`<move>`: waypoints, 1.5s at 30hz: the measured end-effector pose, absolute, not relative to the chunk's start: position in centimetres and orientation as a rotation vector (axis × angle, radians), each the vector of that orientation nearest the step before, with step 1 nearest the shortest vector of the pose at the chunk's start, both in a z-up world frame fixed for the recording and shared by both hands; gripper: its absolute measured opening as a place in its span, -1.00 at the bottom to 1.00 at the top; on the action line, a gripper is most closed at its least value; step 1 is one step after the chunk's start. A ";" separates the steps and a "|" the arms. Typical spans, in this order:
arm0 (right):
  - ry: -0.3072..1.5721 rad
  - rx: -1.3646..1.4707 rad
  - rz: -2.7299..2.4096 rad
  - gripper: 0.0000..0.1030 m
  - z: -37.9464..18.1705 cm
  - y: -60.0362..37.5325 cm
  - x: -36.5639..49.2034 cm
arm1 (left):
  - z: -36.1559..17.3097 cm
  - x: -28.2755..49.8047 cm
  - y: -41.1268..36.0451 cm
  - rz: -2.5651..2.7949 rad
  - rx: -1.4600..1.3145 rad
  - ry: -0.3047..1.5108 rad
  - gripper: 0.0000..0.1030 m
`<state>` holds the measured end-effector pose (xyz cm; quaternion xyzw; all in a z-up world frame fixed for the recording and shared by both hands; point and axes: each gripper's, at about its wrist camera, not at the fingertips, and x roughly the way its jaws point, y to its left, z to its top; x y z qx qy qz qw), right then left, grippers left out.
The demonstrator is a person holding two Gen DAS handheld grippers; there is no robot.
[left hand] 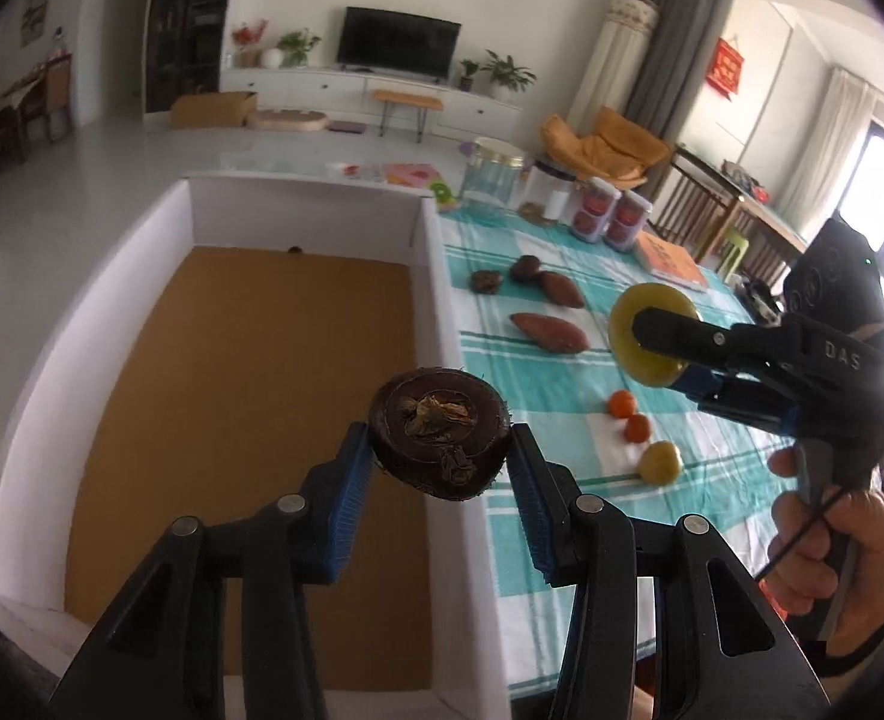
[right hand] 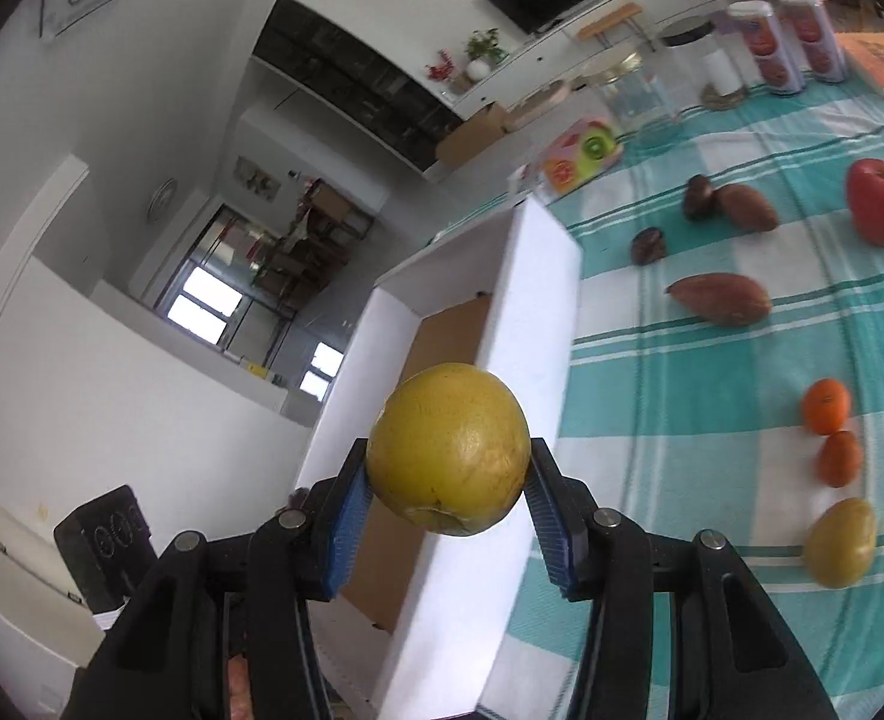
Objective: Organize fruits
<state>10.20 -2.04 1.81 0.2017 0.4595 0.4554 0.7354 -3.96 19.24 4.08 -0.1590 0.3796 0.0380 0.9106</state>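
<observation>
Left hand-held gripper [left hand: 440,461] clamped on a dark, round brown fruit [left hand: 440,433], hanging just over the near edge of the white box [left hand: 309,195], brown floor directly below and ahead. Right hand-held gripper [right hand: 449,483] clamped on a yellow fruit [right hand: 449,447], off to the box's right over the counter [right hand: 682,360], probably short of the wall. Left nearer the drop. Other fruit left on the cloth.

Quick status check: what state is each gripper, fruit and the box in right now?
Left gripper: shut on the taro, held above the box.
Right gripper: shut on the yellow fruit.
Box: open, nothing seen inside.
Sweet potatoes: lying on the cloth.
Tangerines: on the cloth.
</observation>
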 end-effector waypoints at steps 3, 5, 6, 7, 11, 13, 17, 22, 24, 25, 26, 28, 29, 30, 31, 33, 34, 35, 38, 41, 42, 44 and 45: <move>1.053 0.370 1.096 -0.04 1.3 3.2 8.0 | 3.1 -5.7 22.0 0.143 -0.418 0.784 -0.08; 1.076 0.290 1.125 -0.04 0.4 6.2 6.7 | 2.1 -6.5 23.2 0.195 -0.429 0.796 -0.08; 1.085 0.249 1.129 -0.04 0.0 7.4 6.2 | 1.5 -6.7 23.7 0.220 -0.434 0.811 -0.08; 1.093 0.212 1.130 -0.04 -0.5 8.4 5.9 | 0.7 -6.7 24.4 0.242 -0.450 0.829 -0.08; 1.108 0.096 1.119 -0.04 -2.2 11.2 4.9 | -1.8 -6.4 26.2 0.332 -0.476 0.867 -0.08; 1.096 0.037 1.106 -0.04 -2.8 12.0 4.6 | -2.5 -6.1 26.6 0.366 -0.458 0.879 -0.08; 1.063 -0.050 1.086 -0.02 -3.3 13.1 4.1 | -3.6 -5.7 27.2 0.402 -0.447 0.902 -0.06; 1.001 -0.035 1.044 0.39 -2.6 11.9 4.5 | -3.8 -5.7 27.2 0.440 -0.426 0.888 0.55; 0.958 -0.028 1.016 0.42 -1.8 10.5 4.6 | -3.4 -5.7 27.0 0.444 -0.417 0.869 0.63; 0.937 -0.023 1.000 0.50 -1.6 9.5 4.8 | -3.1 -5.7 26.7 0.438 -0.415 0.857 0.63; 0.917 -0.014 0.981 0.56 -1.4 8.4 5.0 | -2.7 -5.6 26.3 0.426 -0.412 0.844 0.64; 0.883 0.003 0.932 0.79 -1.0 5.4 5.4 | -2.0 -5.3 25.0 0.395 -0.394 0.823 0.64; 0.868 0.009 0.901 0.80 -0.9 3.9 5.4 | -1.7 -5.1 24.2 0.372 -0.381 0.813 0.64; 0.854 0.012 0.866 0.82 -0.8 2.2 5.5 | -1.3 -4.7 23.1 0.343 -0.369 0.802 0.65; 0.843 0.012 0.827 0.83 -0.9 0.4 5.7 | -1.0 -4.5 22.1 0.309 -0.358 0.791 0.65; 0.812 0.009 0.737 0.84 -0.6 -3.1 5.4 | -0.3 -3.7 19.6 0.226 -0.344 0.775 0.67; 0.795 0.006 0.688 0.85 -0.8 -5.0 5.5 | -0.1 -3.2 18.2 0.181 -0.335 0.770 0.69; 0.776 0.002 0.637 0.86 -1.0 -6.9 5.6 | 0.2 -2.8 16.9 0.137 -0.326 0.767 0.69; 0.750 0.004 0.470 0.94 -2.4 -12.5 5.8 | 0.3 -1.3 12.2 0.001 -0.284 0.783 0.69; 0.761 0.030 0.317 0.94 -4.1 -17.0 6.5 | -0.3 0.2 7.4 -0.116 -0.227 0.819 0.69; 0.762 0.035 0.266 0.94 -4.7 -18.6 6.7 | -0.6 0.7 6.0 -0.149 -0.209 0.833 0.69; 0.771 0.054 0.189 0.94 -5.8 -20.9 7.2 | -1.4 1.4 3.6 -0.192 -0.173 0.858 0.69; 0.776 0.069 0.162 0.94 -6.2 -22.1 7.3 | -1.9 1.8 2.6 -0.201 -0.156 0.870 0.69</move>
